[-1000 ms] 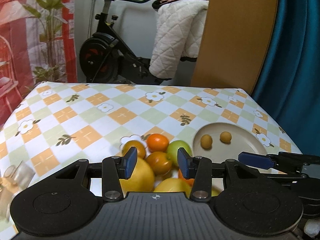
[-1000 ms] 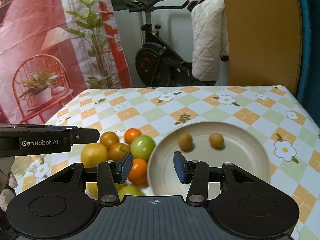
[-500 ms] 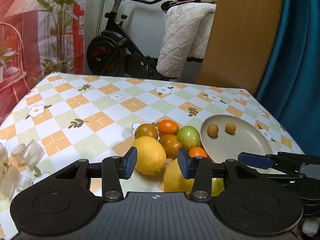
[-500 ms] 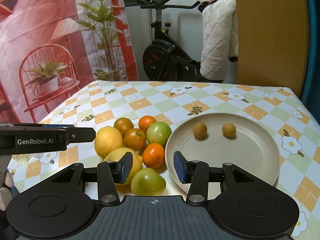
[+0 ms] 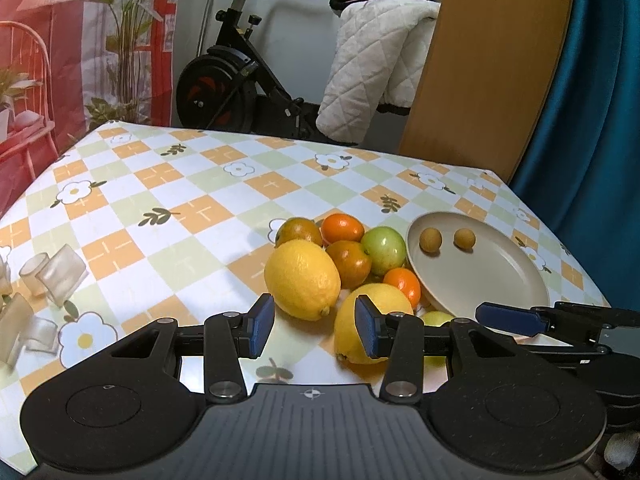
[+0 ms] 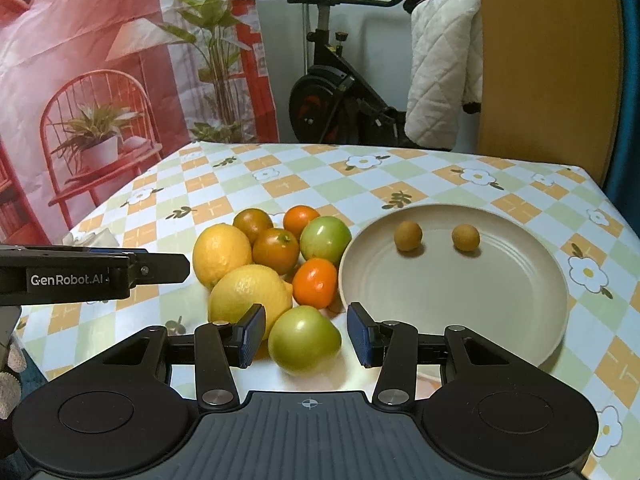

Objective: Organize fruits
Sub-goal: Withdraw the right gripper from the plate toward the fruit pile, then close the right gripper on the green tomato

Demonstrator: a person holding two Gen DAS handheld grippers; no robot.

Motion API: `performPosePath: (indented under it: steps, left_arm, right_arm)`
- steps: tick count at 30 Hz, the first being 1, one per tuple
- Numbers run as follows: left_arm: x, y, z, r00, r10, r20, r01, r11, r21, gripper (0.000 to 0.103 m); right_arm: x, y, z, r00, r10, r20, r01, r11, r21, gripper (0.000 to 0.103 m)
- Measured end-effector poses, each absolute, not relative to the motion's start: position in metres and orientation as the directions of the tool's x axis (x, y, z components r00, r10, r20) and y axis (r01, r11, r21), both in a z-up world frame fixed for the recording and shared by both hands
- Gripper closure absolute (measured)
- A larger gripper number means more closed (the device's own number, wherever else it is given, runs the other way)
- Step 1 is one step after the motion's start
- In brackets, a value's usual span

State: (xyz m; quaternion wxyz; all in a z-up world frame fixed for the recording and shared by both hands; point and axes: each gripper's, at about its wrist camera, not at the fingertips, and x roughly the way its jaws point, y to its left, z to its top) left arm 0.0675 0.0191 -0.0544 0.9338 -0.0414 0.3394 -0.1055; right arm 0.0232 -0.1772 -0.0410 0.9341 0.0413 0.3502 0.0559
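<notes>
Left gripper [image 5: 315,325] and right gripper [image 6: 306,335] both released (nothing grasped), hovering over fruit pile [image 6: 276,252] beside plate [image 6: 520,320].

Yellow lemons [image 6: 222,253], green tomatoes [image 6: 304,340], beige plate [image 6: 520,320], orange-green checked floral tablecloth [image 6: 320,176].

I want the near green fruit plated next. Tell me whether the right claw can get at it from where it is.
Probably yes. The right claw is open, and the green fruit lies right in front of its gap with nothing in between. The lemon sits close on one side, the plate on the other.
</notes>
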Motion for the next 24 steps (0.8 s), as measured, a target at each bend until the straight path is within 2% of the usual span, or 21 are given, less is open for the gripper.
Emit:
performPosePath:
  steps: [12,24]
  left_arm:
    - [0.065,0.026,-0.063,0.726,-0.239,-0.645,0.161,0.971,-0.178,0.056]
    - [0.065,0.017,-0.07,0.694,-0.316,-0.647,0.223,0.949,-0.224,0.057]
  right_arm:
    - [0.02,-0.177,-0.052,0.732,0.142,-0.666,-0.084,0.989,0.119,0.061]
    - [0.024,-0.175,-0.063,0.715,0.145,-0.684,-0.1,0.989,0.105,0.061]
